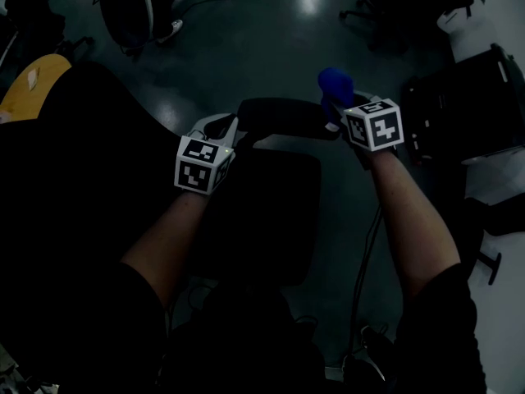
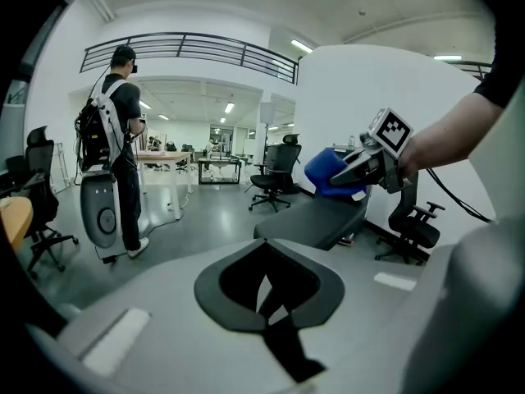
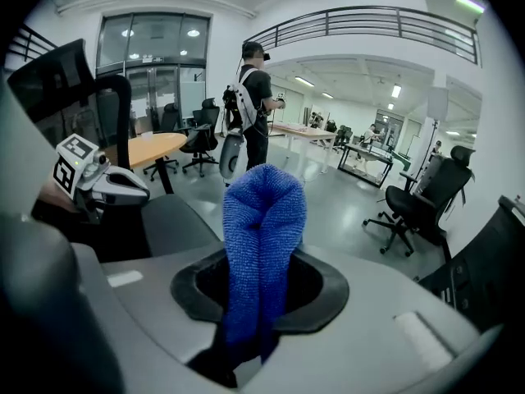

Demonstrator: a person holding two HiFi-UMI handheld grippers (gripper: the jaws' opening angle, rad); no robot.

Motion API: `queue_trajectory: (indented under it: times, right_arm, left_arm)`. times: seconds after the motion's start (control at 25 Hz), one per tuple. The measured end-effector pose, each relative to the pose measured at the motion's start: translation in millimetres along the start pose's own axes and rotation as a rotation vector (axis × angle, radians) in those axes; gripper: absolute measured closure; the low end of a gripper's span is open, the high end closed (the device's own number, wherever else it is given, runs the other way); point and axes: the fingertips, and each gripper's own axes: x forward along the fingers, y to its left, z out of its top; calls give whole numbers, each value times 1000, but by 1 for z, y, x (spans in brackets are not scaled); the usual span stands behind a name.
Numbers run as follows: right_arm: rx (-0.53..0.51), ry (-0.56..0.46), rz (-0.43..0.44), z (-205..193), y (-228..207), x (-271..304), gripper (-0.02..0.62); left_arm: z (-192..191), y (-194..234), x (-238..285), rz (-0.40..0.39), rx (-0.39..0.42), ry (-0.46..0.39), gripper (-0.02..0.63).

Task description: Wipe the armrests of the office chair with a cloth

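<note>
Right gripper (image 1: 340,109) has the cloth (image 1: 335,83): fingers clamped on a folded blue wad that sticks up out of them, clear in the right gripper view. Left gripper (image 1: 223,131) fingers look closed with nothing between them.

Key geometry: the armrest (image 1: 287,115) lies crosswise in the head view, long axis left-right, with one gripper at each end. The cloth is at the right end, over the pad's far tip as seen from the left gripper view. Can't tell whether it's touching the pad or just above it.

Left gripper sits at the opposite end, looking straight down the pad's length. It's near that end, but contact isn't readable.

My read: the wipe isn't clearly under way. The cloth needs to press down onto the pad, then stroke along the long axis toward the left gripper. The right hand is the only one that can do it. The left end of the stroke is crowded, so the left gripper may need to clear off or just brace the chair.
</note>
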Motion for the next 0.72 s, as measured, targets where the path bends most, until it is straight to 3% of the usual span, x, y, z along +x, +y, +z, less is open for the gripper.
queue_trajectory:
  times: [0.28,0.72]
  right_arm:
    - [-197,61,-3,11,29,28,482]
    - [-353,69,68,43,85,59,482]
  left_arm:
    - [1,-1,0,1,-10,-20,592]
    - [-2,-3,2,5,-8,-28,595]
